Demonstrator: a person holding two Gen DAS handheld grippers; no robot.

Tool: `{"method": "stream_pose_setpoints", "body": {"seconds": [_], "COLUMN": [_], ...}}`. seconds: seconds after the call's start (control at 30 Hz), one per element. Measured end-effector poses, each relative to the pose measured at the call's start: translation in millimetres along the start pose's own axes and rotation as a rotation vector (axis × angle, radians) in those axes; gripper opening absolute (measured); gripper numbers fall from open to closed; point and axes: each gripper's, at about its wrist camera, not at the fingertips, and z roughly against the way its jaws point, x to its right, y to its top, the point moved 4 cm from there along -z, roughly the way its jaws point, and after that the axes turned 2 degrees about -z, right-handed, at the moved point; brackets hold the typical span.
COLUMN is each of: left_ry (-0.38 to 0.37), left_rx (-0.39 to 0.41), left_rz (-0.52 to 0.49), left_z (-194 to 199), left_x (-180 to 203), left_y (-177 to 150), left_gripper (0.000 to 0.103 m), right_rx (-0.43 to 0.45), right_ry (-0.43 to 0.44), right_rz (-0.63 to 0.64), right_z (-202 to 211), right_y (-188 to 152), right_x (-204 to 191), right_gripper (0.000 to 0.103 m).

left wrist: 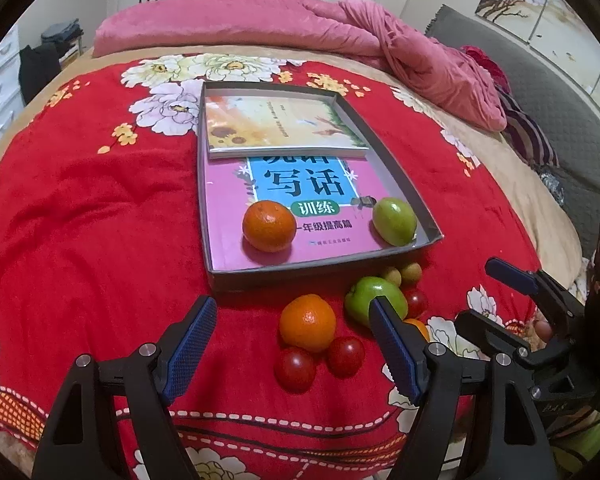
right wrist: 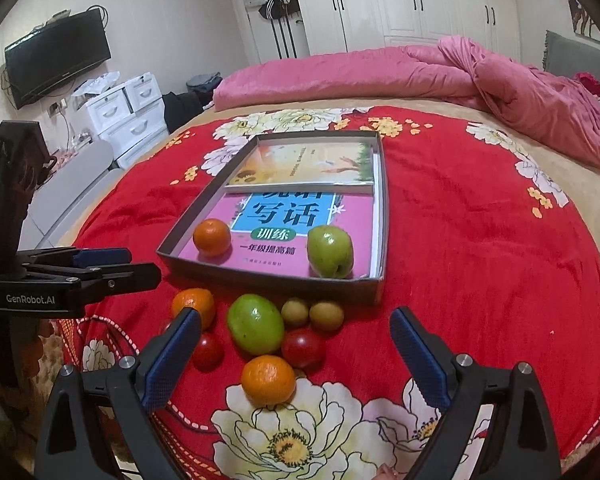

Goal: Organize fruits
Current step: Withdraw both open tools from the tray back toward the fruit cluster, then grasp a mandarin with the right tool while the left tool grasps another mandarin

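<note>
Nearest orange [right wrist: 268,379] lies free — green fruit [right wrist: 255,323] behind, long axis tilted.

Fruit by kind: 3 oranges, 1 in the box [right wrist: 374,280] at [right wrist: 212,237] and 2 on the blanket [right wrist: 480,260] at [right wrist: 194,306] and [right wrist: 269,380]. 2 green apples [right wrist: 330,251] [right wrist: 256,323]. 3 red tomatoes [left wrist: 295,369] [left wrist: 345,356] [right wrist: 303,347]. 2 small yellow-green fruits [right wrist: 295,311] [right wrist: 326,315]. 2 books [right wrist: 300,164] [right wrist: 284,216]. 1 box.
</note>
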Motion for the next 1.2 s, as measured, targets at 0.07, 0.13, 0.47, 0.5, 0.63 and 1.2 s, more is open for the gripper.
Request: {"method": "stream_pose_setpoints", "body": {"seconds": [0.07, 0.13, 0.47, 0.5, 0.63, 1.2], "left_ry": [-0.001, -0.001, 0.001, 0.0, -0.002, -0.003], "left_rx": [-0.004, -0.008, -0.049, -0.054, -0.065, -0.105], "left_rz": [-0.005, -0.01, -0.042, -0.044, -0.046, -0.038], "left_z": [0, -1, -9, -11, -13, -30], "left_x": [1, 2, 8, 8, 9, 6], "left_y": [-1, -2, -9, -9, -12, -18], "left_gripper": [0.08, 0.08, 0.08, 0.08, 0.08, 0.08], "right_rx": [-0.005, -0.011, -0.081, -0.089, -0.117, -0.208], "right_ry": [-0.002, -0.001, -0.007, -0.008, -0.008, 0.006], "right_rz": [0.004, 0.007, 0.022, 0.025, 0.018, 0.012], "right_z": [0, 0, -8, -9, -13, -31], "right_y": [-2, -4, -19, -20, -25, -39], "right_x": [-2, -3, -10, -11, -9, -10], "right_gripper": [0.095, 0.095, 0.095, 0.095, 0.095, 0.084]}}
